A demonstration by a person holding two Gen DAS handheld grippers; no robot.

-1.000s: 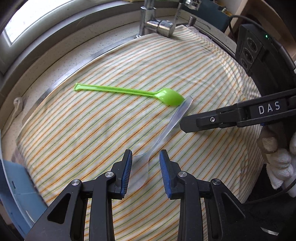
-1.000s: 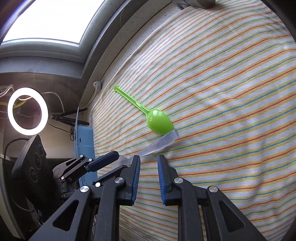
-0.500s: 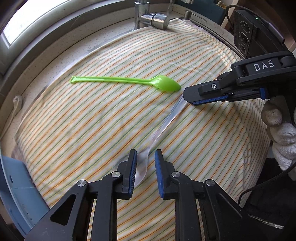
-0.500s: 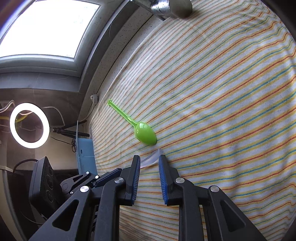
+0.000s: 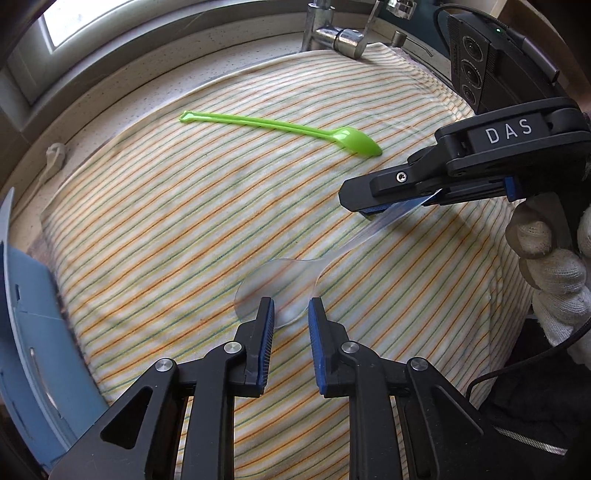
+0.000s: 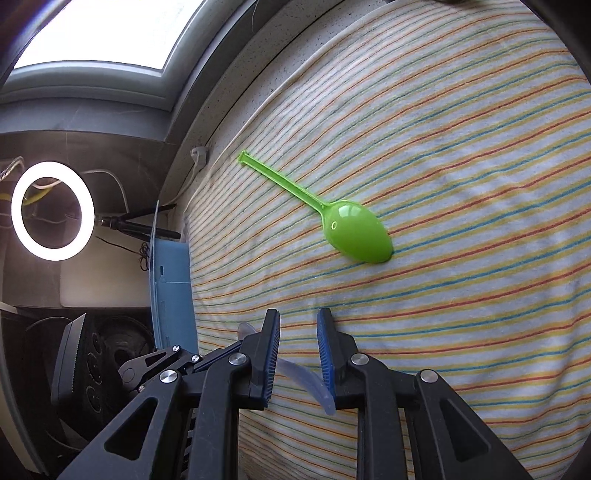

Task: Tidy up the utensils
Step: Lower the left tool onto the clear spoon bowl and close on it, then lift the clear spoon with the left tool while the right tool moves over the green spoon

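Note:
A clear plastic spoon lies aslant on the striped cloth. Its handle rises to the right, into my right gripper. In the right wrist view the handle crosses the narrow gap of the right gripper from pad to pad, so that gripper is shut on it. My left gripper points down over the bowl with a narrow gap. The bowl sits just beyond its fingertips, and its near edge shows between them unpinched. A green spoon lies alone farther back.
The cloth covers a sink, with a chrome faucet at the back and a speckled counter around it. A blue-grey rack stands at the left edge. A gloved hand holds the right gripper. A ring light glows off the counter.
The left jaws narrowed around the clear spoon's bowl. The right gripper came in over the handle and now has it between its pads. The clear spoon has shifted away from the green one.

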